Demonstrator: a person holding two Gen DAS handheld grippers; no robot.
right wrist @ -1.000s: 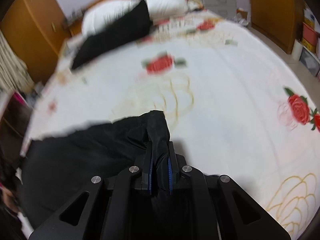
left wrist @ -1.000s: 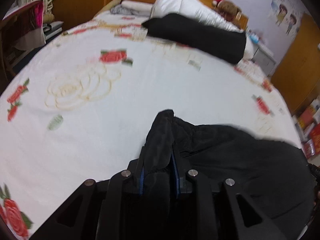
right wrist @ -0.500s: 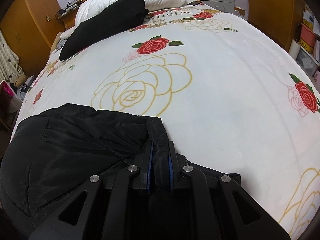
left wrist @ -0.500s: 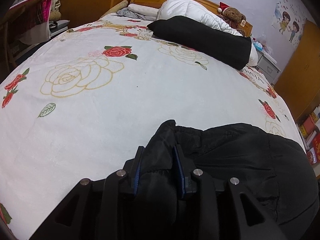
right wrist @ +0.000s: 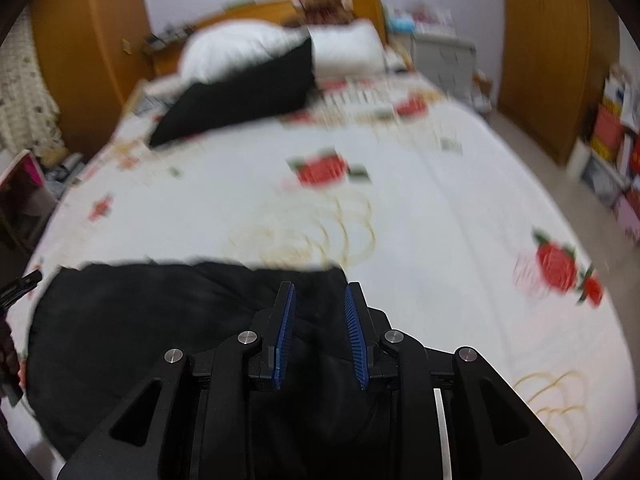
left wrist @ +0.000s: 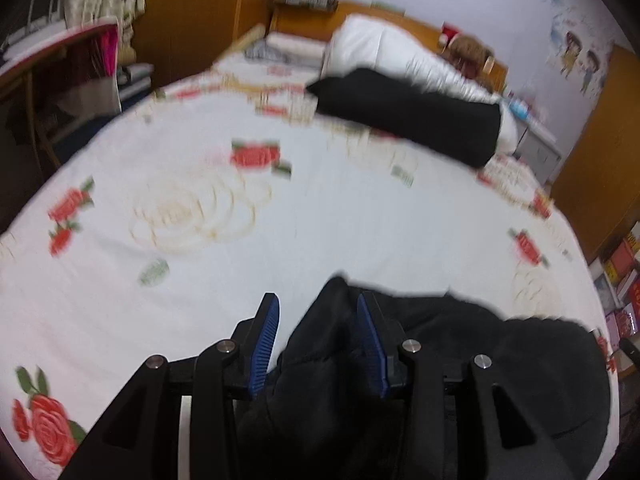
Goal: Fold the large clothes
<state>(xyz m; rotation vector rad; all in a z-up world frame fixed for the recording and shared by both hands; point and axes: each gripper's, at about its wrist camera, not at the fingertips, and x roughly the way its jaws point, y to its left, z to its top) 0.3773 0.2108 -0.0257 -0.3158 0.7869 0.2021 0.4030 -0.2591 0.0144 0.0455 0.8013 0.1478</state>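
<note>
Your left gripper (left wrist: 317,322) and right gripper (right wrist: 319,310) are both spread, gripping nothing; black jacket (right wrist: 168,312) lies bunched at the near edge of the bed (right wrist: 460,216), cloth between both jaws. Risk: pulling back could snag fabric on the ribbed pads and undo the fold. Far end: black pillow (left wrist: 412,116) by the headboard.

Both views are blurred by motion, so the flower print of the bed sheet (left wrist: 328,216) has no sharp lines. The black garment (right wrist: 140,320) is cut off by the lower edge in both views, and the right gripper (right wrist: 320,332) hides part of it. The toy (right wrist: 326,0) at the headboard is too blurred to identify.
</note>
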